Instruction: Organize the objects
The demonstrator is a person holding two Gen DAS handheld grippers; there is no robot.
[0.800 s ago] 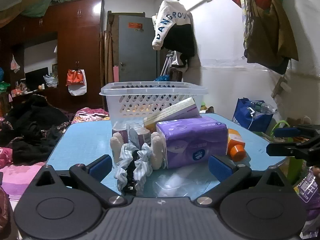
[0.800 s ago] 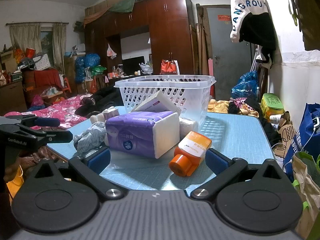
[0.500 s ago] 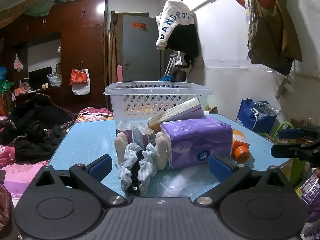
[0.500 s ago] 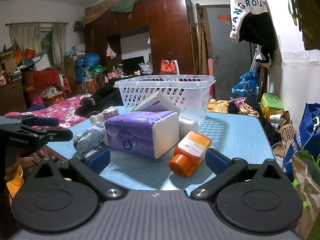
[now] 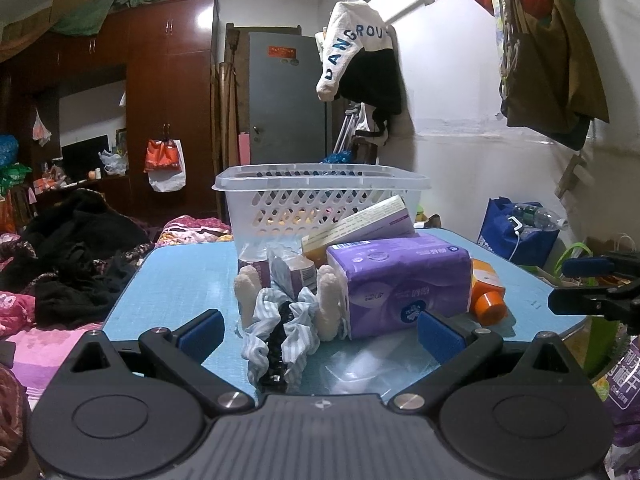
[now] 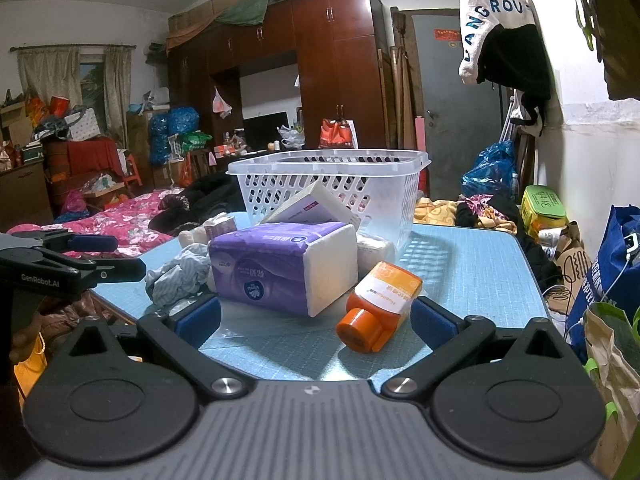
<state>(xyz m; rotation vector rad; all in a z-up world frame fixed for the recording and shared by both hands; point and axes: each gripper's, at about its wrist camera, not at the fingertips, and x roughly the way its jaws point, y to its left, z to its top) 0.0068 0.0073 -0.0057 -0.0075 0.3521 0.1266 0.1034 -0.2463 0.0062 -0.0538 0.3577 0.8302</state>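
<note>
Nudging my left gripper rightward recentred the striped scrunchie mid-frame; both grippers wide apart, empty, white basket unfilled.

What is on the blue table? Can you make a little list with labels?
table: blue top
basket: white, at the back
tissue pack: purple, in front of the basket
bottle: orange, lying on its side
scrunchie: striped, nearest the left gripper
left gripper: open, holding nothing
right gripper: open, holding nothing
</note>
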